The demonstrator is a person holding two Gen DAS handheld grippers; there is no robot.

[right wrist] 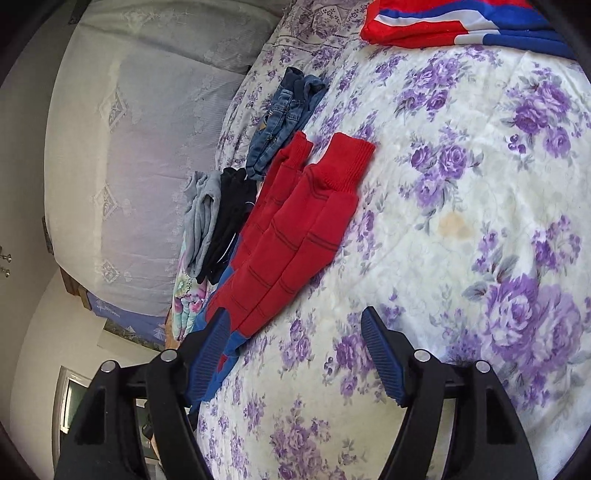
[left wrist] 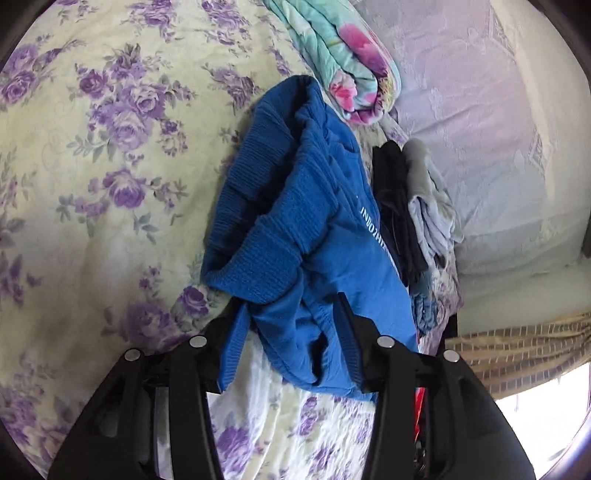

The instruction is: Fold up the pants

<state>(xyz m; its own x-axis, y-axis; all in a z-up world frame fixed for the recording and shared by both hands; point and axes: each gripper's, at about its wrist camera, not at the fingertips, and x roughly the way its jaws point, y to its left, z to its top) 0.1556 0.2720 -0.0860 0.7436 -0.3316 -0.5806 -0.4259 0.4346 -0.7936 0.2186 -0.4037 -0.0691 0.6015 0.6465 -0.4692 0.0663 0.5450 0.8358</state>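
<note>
Blue pants (left wrist: 295, 236) with ribbed cuffs and white lettering hang bunched over the flowered bedspread (left wrist: 110, 184) in the left wrist view. My left gripper (left wrist: 291, 314) has this blue cloth between its black fingers; the pads are hidden by the fabric. In the right wrist view, red pants (right wrist: 295, 221) with ribbed cuffs and blue lower parts lie flat on the bedspread (right wrist: 461, 221). My right gripper (right wrist: 293, 345) is open, its blue pads wide apart, just in front of the red pants' near end and above the bedspread.
Folded grey (right wrist: 201, 218), black (right wrist: 229, 214) and denim clothes (right wrist: 284, 118) lie beside the red pants. A red, white and blue garment (right wrist: 443, 22) lies far off. A rolled floral blanket (left wrist: 343, 66) and a pale pillow (left wrist: 480, 129) lie near the bed's edge.
</note>
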